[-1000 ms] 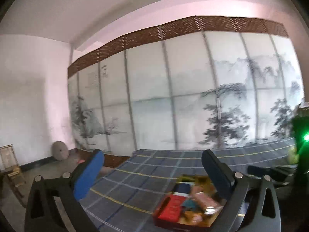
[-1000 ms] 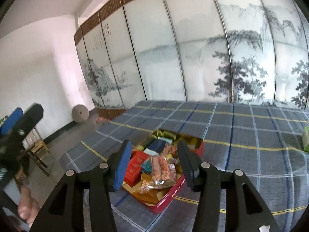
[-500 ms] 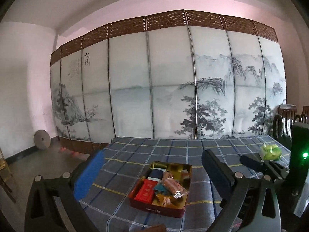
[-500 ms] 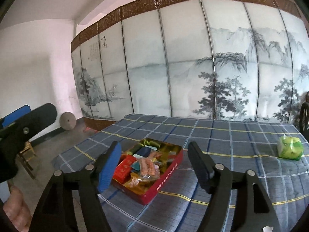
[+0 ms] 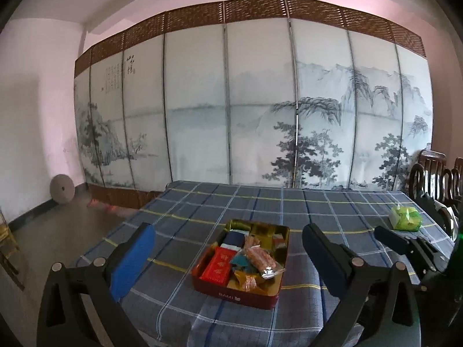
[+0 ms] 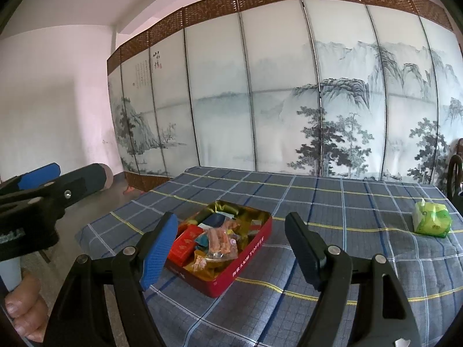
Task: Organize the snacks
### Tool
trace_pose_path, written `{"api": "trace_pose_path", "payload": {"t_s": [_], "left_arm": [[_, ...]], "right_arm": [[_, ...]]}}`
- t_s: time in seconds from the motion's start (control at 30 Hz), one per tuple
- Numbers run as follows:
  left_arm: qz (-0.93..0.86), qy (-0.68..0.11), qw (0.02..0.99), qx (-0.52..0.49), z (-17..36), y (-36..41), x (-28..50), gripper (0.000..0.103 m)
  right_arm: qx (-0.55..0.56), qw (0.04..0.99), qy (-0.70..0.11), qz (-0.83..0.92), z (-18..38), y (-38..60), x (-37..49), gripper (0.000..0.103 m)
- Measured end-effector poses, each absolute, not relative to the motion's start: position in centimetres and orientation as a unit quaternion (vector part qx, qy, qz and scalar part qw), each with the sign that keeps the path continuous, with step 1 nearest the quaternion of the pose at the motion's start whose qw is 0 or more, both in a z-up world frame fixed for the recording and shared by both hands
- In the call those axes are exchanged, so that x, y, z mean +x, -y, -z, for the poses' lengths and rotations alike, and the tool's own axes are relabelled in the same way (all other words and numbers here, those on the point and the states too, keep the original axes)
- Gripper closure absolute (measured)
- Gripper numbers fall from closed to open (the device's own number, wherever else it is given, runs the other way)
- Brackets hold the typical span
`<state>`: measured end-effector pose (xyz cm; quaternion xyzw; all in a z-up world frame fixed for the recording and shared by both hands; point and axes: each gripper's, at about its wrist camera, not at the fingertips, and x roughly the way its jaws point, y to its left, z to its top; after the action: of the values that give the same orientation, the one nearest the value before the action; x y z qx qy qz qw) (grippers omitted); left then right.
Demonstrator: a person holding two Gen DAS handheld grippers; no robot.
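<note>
A red tin [image 5: 235,295] full of wrapped snacks sits near the front of the table; it also shows in the right wrist view [image 6: 249,256]. In it lie a red packet [image 5: 218,267], a clear bag of orange snacks [image 5: 262,260] and several small packets. My left gripper [image 5: 228,256] is open and empty, held back from the tin. My right gripper [image 6: 231,245] is open and empty, also short of the tin. The left gripper shows at the left edge of the right wrist view [image 6: 43,185].
The table wears a blue checked cloth [image 5: 289,205]. A green tissue pack [image 5: 405,218] lies at its right side, also in the right wrist view [image 6: 431,221]. A painted folding screen [image 5: 246,115] stands behind. Dark wooden chairs [image 5: 434,170] stand at right. A round stone [image 5: 61,188] leans on the left wall.
Both grippers have pulled back and away from the tin, which now looks smaller and farther. The right gripper's jaws have opened wider. The left view has swung right.
</note>
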<state>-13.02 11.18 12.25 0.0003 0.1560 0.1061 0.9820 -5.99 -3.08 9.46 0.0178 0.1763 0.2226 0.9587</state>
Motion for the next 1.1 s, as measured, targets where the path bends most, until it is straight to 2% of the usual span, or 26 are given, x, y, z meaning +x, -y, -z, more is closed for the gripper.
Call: {"api": "trace_pose_path", "payload": {"t_s": [0.3,0.73,1.1], "left_arm": [[-0.111,-0.174,0.978,0.007,-11.1,-11.6,-12.3,0.0],[-0.103,-0.225,0.969,0.003,-9.4,-11.8,-9.5,0.0],[-0.094,-0.276,0.956,-0.005,-7.6,-11.8,-5.4,0.0]], "right_arm": [[0.011,0.959,-0.175,-0.221,-9.2,3.0,-5.9,0.019],[0.015,0.957,-0.208,-0.201,-7.1,4.7,-4.3,0.017],[-0.003,0.954,-0.287,-0.087,-1.5,13.8,2.7,0.017]]}}
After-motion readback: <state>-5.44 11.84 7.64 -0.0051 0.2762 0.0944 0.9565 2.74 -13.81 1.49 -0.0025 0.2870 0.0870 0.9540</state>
